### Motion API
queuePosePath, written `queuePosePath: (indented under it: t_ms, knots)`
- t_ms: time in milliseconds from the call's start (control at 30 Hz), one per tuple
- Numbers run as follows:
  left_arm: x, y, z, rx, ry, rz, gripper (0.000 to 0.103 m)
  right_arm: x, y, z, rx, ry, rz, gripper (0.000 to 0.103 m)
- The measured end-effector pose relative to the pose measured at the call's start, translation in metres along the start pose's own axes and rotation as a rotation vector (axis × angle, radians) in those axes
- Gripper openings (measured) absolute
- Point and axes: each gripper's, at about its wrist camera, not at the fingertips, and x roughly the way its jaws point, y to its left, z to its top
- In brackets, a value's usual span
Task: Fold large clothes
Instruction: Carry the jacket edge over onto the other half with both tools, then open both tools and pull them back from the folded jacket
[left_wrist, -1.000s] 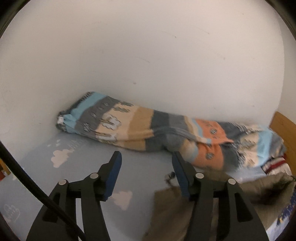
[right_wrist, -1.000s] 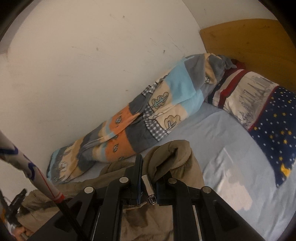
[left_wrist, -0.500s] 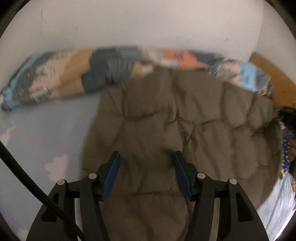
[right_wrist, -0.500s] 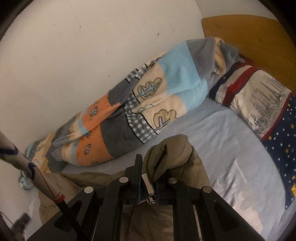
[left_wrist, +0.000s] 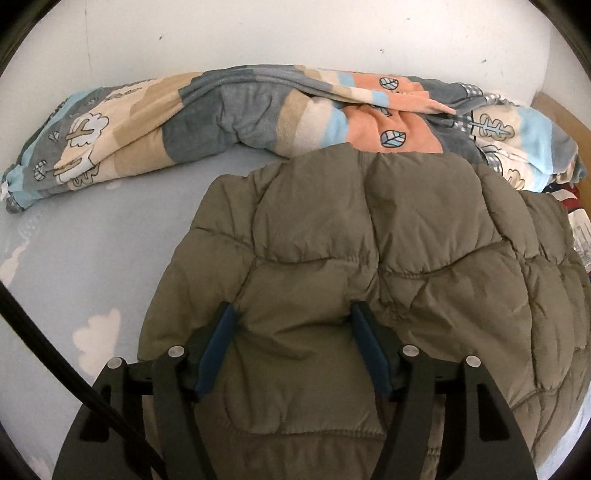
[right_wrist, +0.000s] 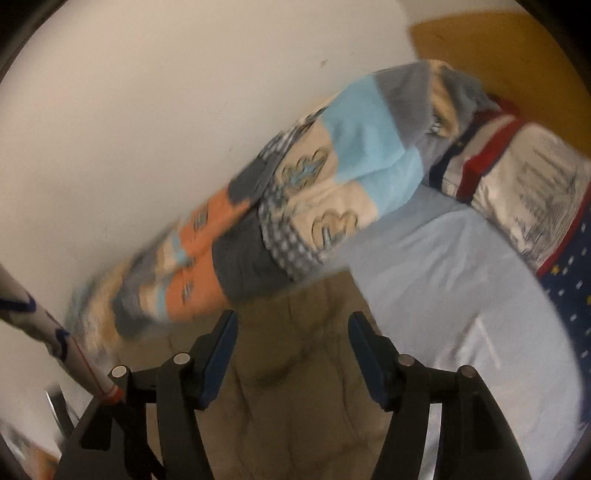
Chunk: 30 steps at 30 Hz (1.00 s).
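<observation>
a bed with a light blue sheet (left_wrist: 92, 258). on it: a puffy brown coat (left_wrist: 369, 258), a striped blanket (left_wrist: 258, 114) at 12 o'clock, a pillow (right_wrist: 524, 184) at 2 o'clock.

Olive-green quilted puffer jacket (left_wrist: 369, 258): lies spread on the light blue bedsheet (left_wrist: 92, 258), puffy and creased. Its far edge touches the rolled striped blanket (left_wrist: 229, 114) along the wall.

Open sheet (left_wrist: 85, 258) left of jacket (left_wrist: 369, 266); rolled blanket (left_wrist: 221, 114) along wall (left_wrist: 295, 33).
</observation>
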Motion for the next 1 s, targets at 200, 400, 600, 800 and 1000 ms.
queuePosePath:
  t_ms: [200, 400, 600, 800, 1000]
  knots:
    - [0.007, 0.001, -0.003, 0.000, -0.006, 0.000, 0.071, 0.035, 0.023, -0.062, -0.214, 0.118, -0.096, 0.062]
    - [0.023, 0.005, -0.002, -0.030, -0.007, -0.005, 0.078, 0.076, -0.005, -0.082, -0.139, 0.222, -0.062, 0.062]
    - [0.028, 0.000, -0.003, -0.039, -0.003, 0.047, 0.082, 0.083, -0.005, -0.089, -0.148, 0.212, -0.088, 0.062]
    - [-0.036, 0.008, -0.027, -0.093, -0.008, -0.019, 0.081, 0.045, 0.001, -0.083, -0.055, 0.193, -0.105, 0.062]
    - [-0.062, 0.000, -0.090, -0.052, 0.058, 0.037, 0.081, -0.003, 0.042, -0.138, -0.113, 0.168, -0.100, 0.062]
